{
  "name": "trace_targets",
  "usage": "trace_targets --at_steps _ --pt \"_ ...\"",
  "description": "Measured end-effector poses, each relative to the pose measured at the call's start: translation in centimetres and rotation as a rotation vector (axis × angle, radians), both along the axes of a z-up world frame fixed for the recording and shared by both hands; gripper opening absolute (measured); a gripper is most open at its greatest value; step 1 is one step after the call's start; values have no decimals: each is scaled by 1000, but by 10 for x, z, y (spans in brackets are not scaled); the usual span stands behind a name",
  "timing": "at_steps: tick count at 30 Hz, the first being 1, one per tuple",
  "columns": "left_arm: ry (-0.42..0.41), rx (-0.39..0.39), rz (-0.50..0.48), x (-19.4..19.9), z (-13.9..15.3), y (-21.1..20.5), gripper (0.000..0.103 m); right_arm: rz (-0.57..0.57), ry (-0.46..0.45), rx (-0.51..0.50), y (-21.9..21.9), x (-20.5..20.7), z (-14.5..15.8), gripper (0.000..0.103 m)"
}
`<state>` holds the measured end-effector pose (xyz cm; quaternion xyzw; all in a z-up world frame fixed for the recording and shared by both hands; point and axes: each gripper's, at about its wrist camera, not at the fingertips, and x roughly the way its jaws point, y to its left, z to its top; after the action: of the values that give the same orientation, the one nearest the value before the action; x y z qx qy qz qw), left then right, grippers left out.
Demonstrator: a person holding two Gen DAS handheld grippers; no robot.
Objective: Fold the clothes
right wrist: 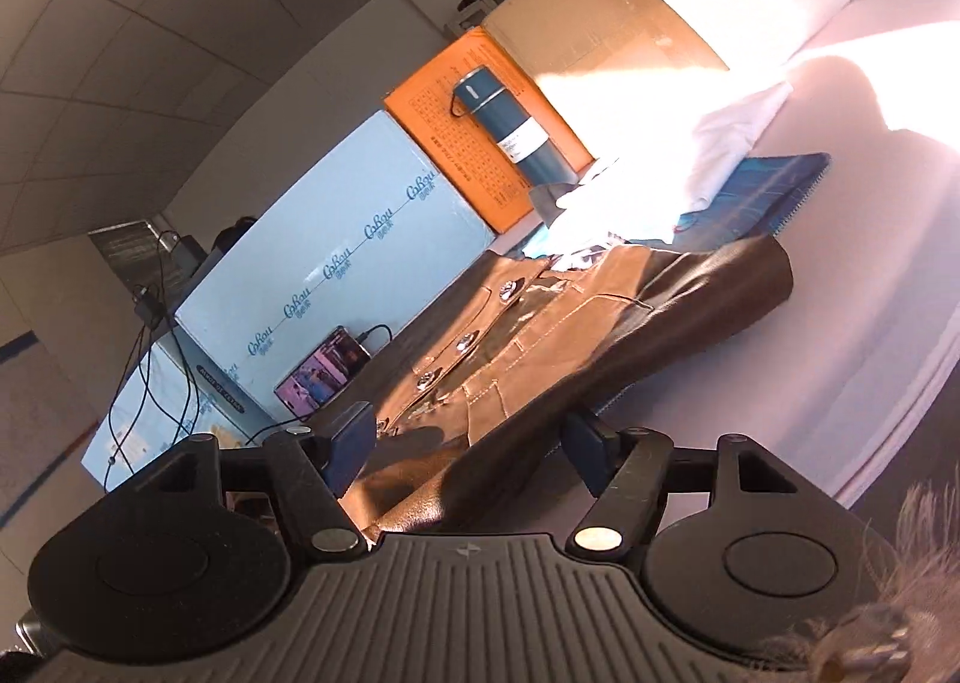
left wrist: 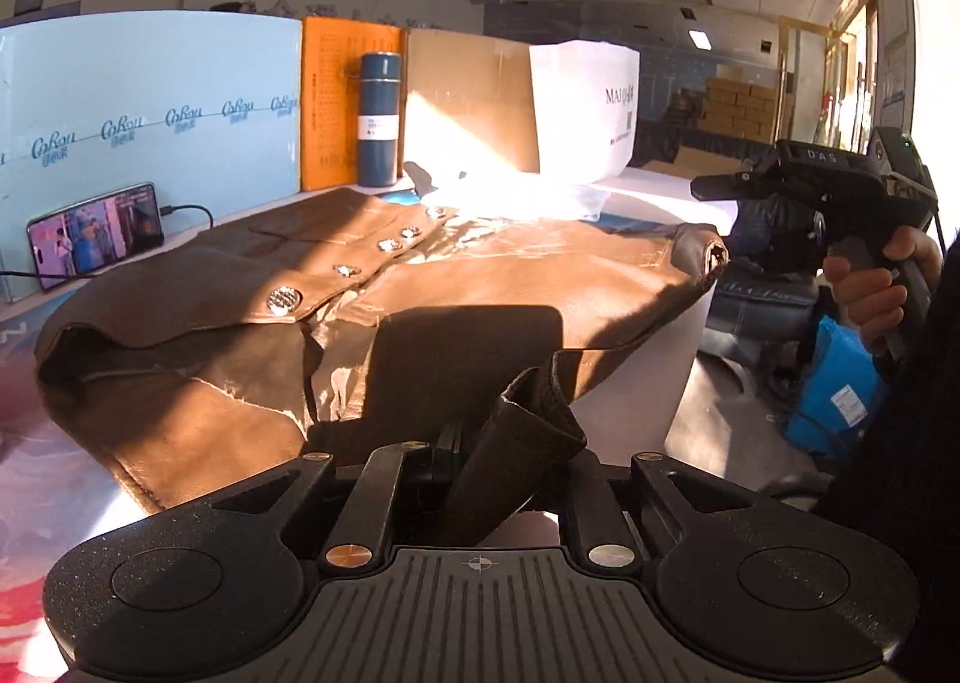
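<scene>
A brown leather jacket (left wrist: 336,287) with silver snap buttons lies on the white table, partly folded. My left gripper (left wrist: 504,443) is shut on a dark fold of the jacket's near edge, which sticks up between the fingers. My right gripper (left wrist: 720,182) is held in a hand at the right, off the table's edge, above the jacket's right sleeve end (left wrist: 708,257). In the right wrist view the jacket (right wrist: 540,335) lies ahead, and that gripper (right wrist: 468,443) is open, with its two blue pads wide apart over the jacket's near part.
A phone (left wrist: 96,236) playing video leans on a light blue box (left wrist: 150,113) at the left. A blue flask (left wrist: 379,119), an orange box, a cardboard box (left wrist: 474,101) and a white bag (left wrist: 585,107) stand behind. A blue notebook (right wrist: 762,191) and white cloth lie past the jacket.
</scene>
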<state>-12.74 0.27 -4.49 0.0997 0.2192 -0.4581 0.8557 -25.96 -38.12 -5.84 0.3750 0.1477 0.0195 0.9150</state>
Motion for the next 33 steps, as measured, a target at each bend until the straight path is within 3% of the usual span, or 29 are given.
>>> trace_targets --at_steps 5,8,9,12,15,17,19,20,23,25,27,30,33 --pt "5 4 68 -4 -1 3 18 -107 56 48 -20 -1 -18 67" --pt "-3 18 160 2 0 6 15 -147 94 45 -26 3 -24 33" --pt "-9 26 196 6 1 8 14 -150 101 37 -27 4 -26 26" --pt "-16 42 279 17 4 16 14 -139 98 33 -28 5 -30 24" --pt "2 65 207 14 8 23 21 -154 95 8 -29 2 -29 24" --pt "-4 89 130 6 11 26 39 -184 98 -17 -33 -1 -27 24" --pt "-8 79 59 -5 16 30 91 -233 110 -42 -38 -3 -25 25" --pt "-17 59 32 -8 20 32 96 -276 122 -63 -41 -4 -23 27" --pt "-82 -43 -17 -11 37 32 97 -400 140 -145 -47 -9 -16 43" --pt "-121 -102 -31 -11 48 32 98 -422 125 -176 -49 -9 -10 51" --pt "-134 -109 69 8 54 25 99 -402 104 -186 -51 -6 -3 63" --pt "-96 -96 202 41 59 8 99 -345 64 -191 -49 6 9 69" --pt "-84 -80 199 59 64 -16 99 -257 24 -159 -47 29 24 72"
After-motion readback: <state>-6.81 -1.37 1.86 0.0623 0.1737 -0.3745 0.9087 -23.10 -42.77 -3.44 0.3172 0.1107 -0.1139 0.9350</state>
